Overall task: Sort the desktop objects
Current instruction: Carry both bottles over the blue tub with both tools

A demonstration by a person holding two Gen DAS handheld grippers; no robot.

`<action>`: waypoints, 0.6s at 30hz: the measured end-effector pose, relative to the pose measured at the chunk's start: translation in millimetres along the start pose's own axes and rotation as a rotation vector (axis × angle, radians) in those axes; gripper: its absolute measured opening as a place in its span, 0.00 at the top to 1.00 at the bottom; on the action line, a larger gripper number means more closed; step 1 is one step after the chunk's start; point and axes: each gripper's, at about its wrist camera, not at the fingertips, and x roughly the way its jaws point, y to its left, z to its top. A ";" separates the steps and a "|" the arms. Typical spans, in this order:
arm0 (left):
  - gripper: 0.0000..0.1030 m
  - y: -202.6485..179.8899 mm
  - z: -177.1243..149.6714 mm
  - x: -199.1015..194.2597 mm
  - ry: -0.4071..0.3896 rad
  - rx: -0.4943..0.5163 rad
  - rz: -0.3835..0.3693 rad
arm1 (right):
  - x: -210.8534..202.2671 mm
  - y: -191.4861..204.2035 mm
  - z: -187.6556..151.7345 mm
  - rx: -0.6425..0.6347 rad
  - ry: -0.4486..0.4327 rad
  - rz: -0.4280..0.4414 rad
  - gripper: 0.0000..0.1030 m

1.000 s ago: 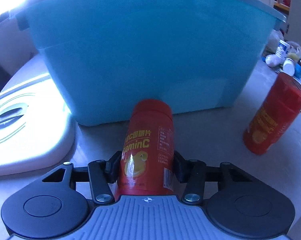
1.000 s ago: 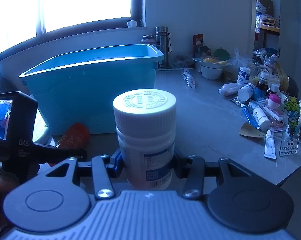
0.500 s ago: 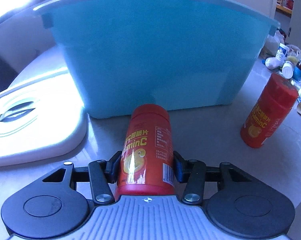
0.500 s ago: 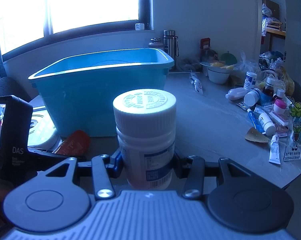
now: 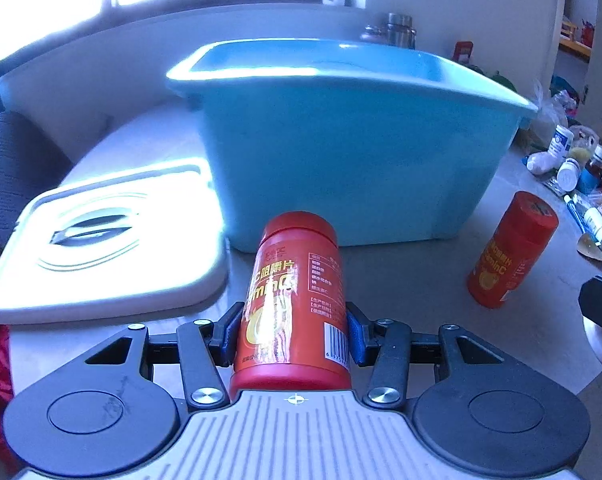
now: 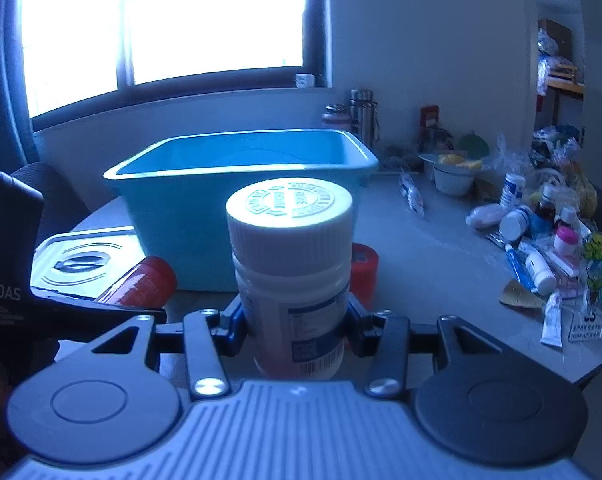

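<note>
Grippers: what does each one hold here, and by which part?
Left gripper clamps a red vitamin C bottle by its lower body, cap away. Right gripper clamps a white pill bottle by its label sides, below the cap.

1. The left gripper (image 5: 293, 332) angles downward, its blue pads (image 5: 356, 330) pressed against both sides of a red bottle (image 5: 295, 300).
2. The right gripper (image 6: 295, 326) tilts gently downward, jaws clamped on a white bottle (image 6: 291, 272) held upright.

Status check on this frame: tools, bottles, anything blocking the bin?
Left tool shut on red bottle. Right tool shut on white bottle. Blue bin ahead, open; path clear.
</note>
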 end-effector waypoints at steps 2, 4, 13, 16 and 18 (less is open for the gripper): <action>0.51 4.4 -0.9 -7.0 -0.006 -0.002 0.008 | -3.1 3.6 1.9 -0.007 -0.006 0.013 0.53; 0.51 8.7 -2.5 -12.7 -0.010 -0.007 0.013 | -6.2 6.2 2.3 -0.009 -0.012 0.021 0.53; 0.51 9.9 3.1 -42.4 -0.044 0.003 0.012 | -22.0 7.4 8.2 0.009 -0.028 0.047 0.53; 0.51 8.0 9.1 -52.6 -0.058 0.010 0.012 | -26.1 6.8 13.0 0.015 -0.036 0.049 0.53; 0.51 7.3 13.0 -58.1 -0.065 0.008 0.014 | -28.6 6.8 16.7 0.015 -0.044 0.052 0.53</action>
